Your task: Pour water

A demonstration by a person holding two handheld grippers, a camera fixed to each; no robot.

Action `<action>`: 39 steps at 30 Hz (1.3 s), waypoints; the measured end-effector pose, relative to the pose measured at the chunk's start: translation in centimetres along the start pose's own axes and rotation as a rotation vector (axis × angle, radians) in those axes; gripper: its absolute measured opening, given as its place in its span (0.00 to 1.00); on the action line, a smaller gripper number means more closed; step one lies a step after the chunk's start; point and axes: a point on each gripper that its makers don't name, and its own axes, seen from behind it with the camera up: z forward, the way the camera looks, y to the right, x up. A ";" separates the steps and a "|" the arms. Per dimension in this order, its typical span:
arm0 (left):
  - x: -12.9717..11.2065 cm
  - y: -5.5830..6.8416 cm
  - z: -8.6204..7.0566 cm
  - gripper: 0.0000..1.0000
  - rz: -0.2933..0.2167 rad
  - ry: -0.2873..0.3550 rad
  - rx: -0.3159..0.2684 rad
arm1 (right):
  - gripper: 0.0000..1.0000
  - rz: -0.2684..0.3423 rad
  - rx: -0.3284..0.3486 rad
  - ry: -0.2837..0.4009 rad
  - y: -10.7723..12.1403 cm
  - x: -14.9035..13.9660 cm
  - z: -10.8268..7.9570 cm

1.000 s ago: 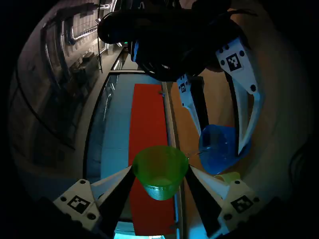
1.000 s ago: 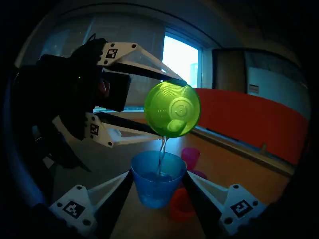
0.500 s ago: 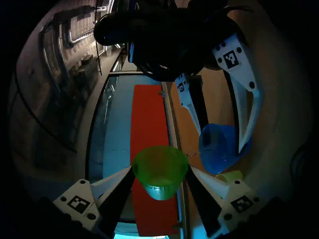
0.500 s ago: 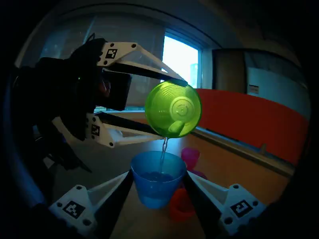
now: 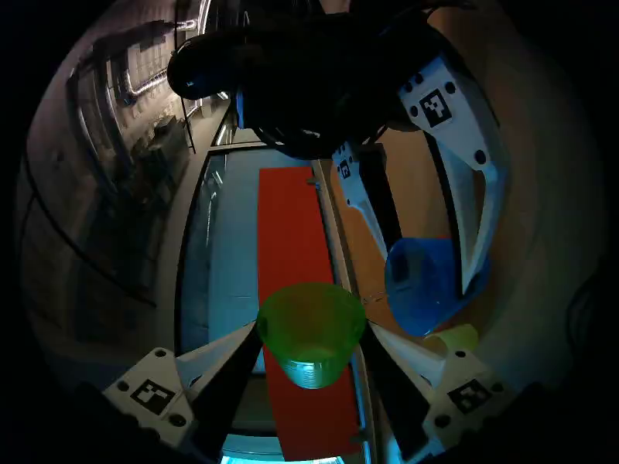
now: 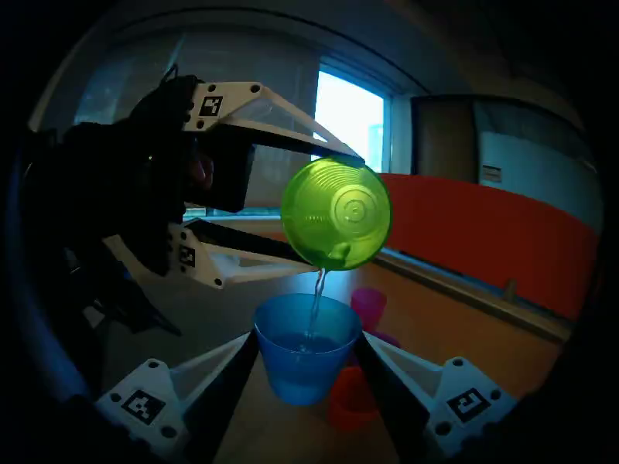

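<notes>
Left gripper clamped on green cup. Cup tipped far over, directly above blue cup. Right gripper closed on blue cup, upright, above table. Thin water stream drops from green lip into blue cup. Recommend: hold lip centred over opening, increase tilt gradually, hold blue cup level.

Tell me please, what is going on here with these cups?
A person holds a gripper in each hand. The left gripper is shut on a translucent green plastic cup, tipped on its side, and a thin stream of water runs from it into the translucent blue plastic cup gripped by the right gripper below. The blue cup is partly filled. A small pink cup and an orange cup stand beside it on the wooden table.
</notes>
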 end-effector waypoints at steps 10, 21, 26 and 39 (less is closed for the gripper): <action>0.3 0.2 -0.4 0.86 0.018 0.001 0.008 | 0.91 -0.001 -0.003 0.002 0.1 0.1 -0.1; 0.7 0.2 -0.4 0.86 0.000 0.009 0.001 | 0.91 -0.001 -0.004 0.002 0.1 0.1 -0.2; 0.1 0.5 -0.5 0.86 -0.077 0.004 -0.008 | 0.91 -0.002 -0.006 0.002 0.2 0.1 -0.2; -2.5 2.2 0.2 0.86 -0.480 -0.023 -0.043 | 0.91 0.001 -0.016 0.010 0.3 0.4 -0.5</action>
